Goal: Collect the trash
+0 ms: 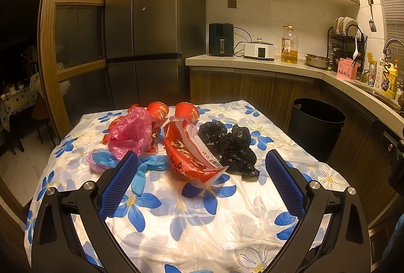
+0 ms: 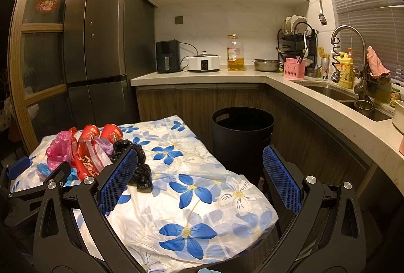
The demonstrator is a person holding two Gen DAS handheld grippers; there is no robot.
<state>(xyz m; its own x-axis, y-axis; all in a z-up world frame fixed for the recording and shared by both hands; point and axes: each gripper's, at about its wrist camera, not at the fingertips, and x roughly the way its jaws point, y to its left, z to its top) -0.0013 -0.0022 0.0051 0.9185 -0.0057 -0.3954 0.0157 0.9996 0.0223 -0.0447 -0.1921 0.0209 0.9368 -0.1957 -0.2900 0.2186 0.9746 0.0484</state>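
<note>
Pre-grasp step: left gripper [image 1: 202, 167] and right gripper [image 2: 199, 159] both spread wide and empty, so next move is closing on the black bag wad [image 1: 231, 146], then black bin [image 2: 242, 131].

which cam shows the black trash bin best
The right wrist view: the black trash bin stands near centre, with its rim, handle cutout and dark interior visible. The left wrist view shows it smaller, off right beyond the table.

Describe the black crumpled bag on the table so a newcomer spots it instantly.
Find the table with the blue-flowered cloth in front of the fridge. The trash heap sits at its far end; the black crumpled bag is its rightmost piece, nearest the black bin. It is the only black item; its neighbours are red, pink or blue.
</note>
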